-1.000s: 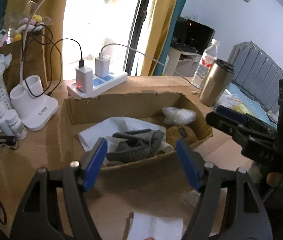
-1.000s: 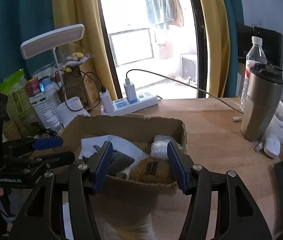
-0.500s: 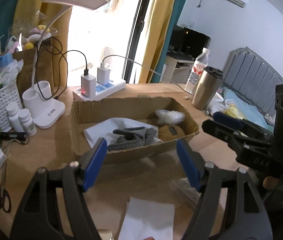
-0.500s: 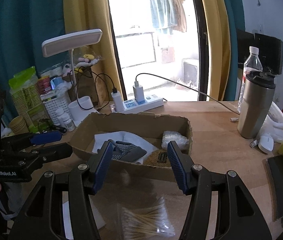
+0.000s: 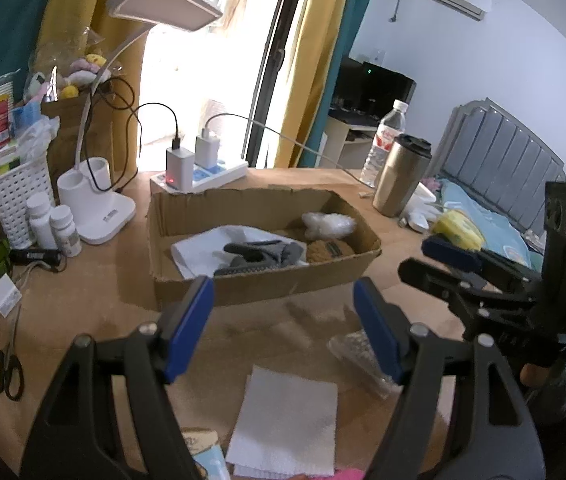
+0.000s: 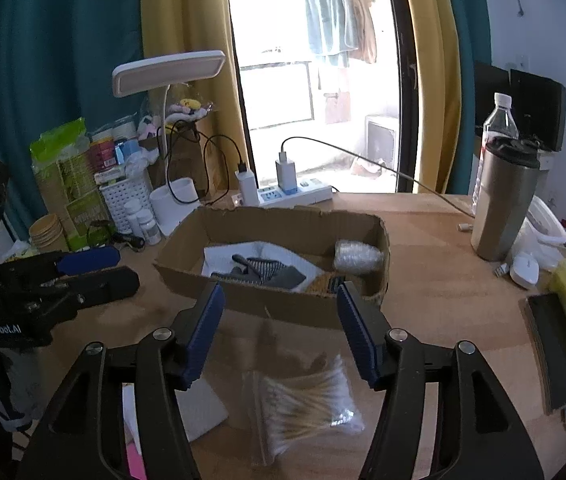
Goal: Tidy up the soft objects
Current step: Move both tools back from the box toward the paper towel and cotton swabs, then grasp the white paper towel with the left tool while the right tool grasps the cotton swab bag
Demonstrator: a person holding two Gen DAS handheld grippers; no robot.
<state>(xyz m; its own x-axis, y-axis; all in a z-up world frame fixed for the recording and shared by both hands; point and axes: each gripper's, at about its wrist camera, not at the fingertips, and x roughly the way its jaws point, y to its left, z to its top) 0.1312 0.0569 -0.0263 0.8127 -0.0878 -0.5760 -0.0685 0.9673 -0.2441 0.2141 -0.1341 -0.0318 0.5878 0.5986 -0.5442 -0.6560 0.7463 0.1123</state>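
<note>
Both claws are spread with nothing between the pads: the left claw (image 5: 283,328) hangs over a white tissue sheet (image 5: 287,424) at bottom centre, and the right claw (image 6: 279,328), whose jaws have just been opening, sits above a clear bag of cotton swabs (image 6: 303,404). The cardboard box (image 5: 267,284) mid-frame on the counter (image 5: 83,304) holds grey gloves (image 5: 263,258), a white cloth (image 5: 199,250) and a bubble-wrap wad (image 5: 329,224).

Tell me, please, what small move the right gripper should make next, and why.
Probably lower the right gripper onto the bag of cotton swabs. Its jaws have just been opening and hold nothing, the bag lies on the table just beneath them, and the cardboard box already holds other soft items.
</note>
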